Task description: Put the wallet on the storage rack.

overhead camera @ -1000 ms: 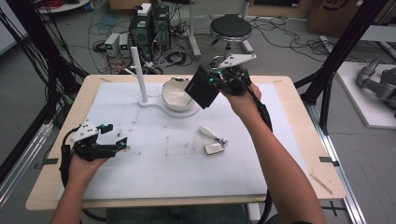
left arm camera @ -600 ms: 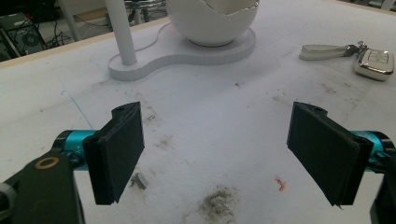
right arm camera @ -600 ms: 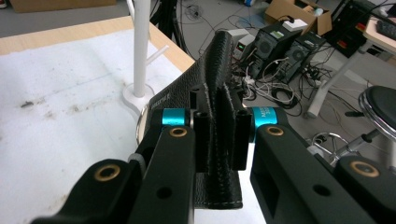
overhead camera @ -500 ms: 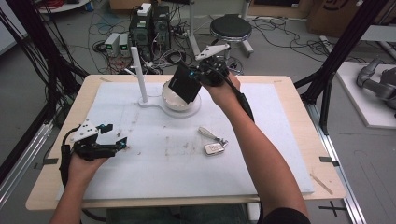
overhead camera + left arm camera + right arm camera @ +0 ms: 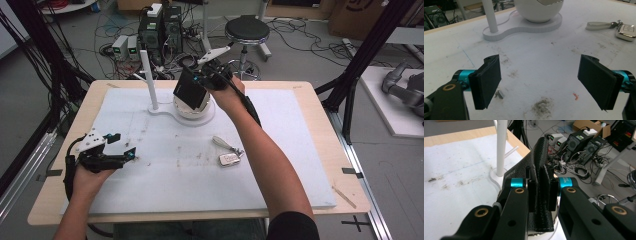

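wallet: black leather, clamped edge-on in the right gripper; held over the white bowl at the far side of the table, hanging tilted — lower corner seems just above or at the bowl's mouth, contact can't be told.
left gripper: near edge of the table, jaws spread wide w/ nothing between; parked low over the stained white mat.
key fob: mid-table w/ its pale strap, lying on the mat, well apart from both grippers.
key relation: bowl sits directly below the wallet; wallet's long axis slopes down toward the bowl. Right hand is the nearer one by far — left is well apart.
stand post: upright just left of the bowl, on the same white base.
vs earlier: wallet was carried leftward and lowered, from right of the bowl to over it; left gripper and key fob unmoved.
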A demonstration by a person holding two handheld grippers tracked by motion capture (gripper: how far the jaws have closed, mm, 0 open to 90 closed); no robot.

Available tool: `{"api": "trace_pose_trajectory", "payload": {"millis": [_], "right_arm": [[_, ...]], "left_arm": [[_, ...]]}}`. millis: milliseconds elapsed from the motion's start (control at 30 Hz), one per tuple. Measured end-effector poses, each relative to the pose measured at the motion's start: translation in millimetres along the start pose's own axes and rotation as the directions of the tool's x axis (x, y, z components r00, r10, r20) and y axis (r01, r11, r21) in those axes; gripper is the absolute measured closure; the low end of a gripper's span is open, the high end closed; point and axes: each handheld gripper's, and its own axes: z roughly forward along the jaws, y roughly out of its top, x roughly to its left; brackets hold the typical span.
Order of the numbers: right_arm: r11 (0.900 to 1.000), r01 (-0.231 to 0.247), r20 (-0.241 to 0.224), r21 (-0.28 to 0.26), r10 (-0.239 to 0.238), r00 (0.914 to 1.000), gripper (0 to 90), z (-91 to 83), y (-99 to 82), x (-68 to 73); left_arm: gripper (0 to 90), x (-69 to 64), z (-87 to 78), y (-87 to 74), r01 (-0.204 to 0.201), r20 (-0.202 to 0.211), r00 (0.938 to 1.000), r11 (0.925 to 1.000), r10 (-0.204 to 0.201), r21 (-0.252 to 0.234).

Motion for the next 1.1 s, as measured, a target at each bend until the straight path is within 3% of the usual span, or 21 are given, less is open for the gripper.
{"api": "trace_pose_trajectory", "payload": {"millis": [167, 467, 633, 933, 1100], "right_arm": [[0.9998, 0.008, 0.006, 0.017, -0.008, 0.9999, 84.5, 12.2, 0.8, -3.3], [0.9978, 0.014, 0.054, 0.065, -0.018, 0.9984, 84.4, 26.5, -10.8, -12.3], [0.9966, 0.002, 0.056, 0.083, -0.007, 0.9984, 84.3, 32.7, -17.7, -13.9], [0.9939, 0.013, 0.047, 0.11, -0.019, 0.9987, 84.2, 50.8, -25.7, -1.6], [0.9963, -0.011, 0.058, 0.086, 0.006, 0.9983, 82.0, 57.6, -34.0, 2.4]], "left_arm": [[18.8, -0.8, -1.4, -0.6, -0.001, -0.004, 1.0, 1.0, 0.001, 0.0], [18.9, 0.7, -3.6, -2.5, 0.004, -0.008, 1.0, 1.0, -0.004, 0.0], [18.9, -0.3, -3.4, -2.2, 0.003, -0.007, 1.0, 1.0, -0.003, 0.001], [18.8, -0.7, -2.8, -2.2, 0.002, -0.005, 1.0, 1.0, -0.002, 0.001], [18.9, 0.0, -2.7, -2.7, 0.001, -0.004, 1.0, 1.0, -0.001, 0.005]]}}
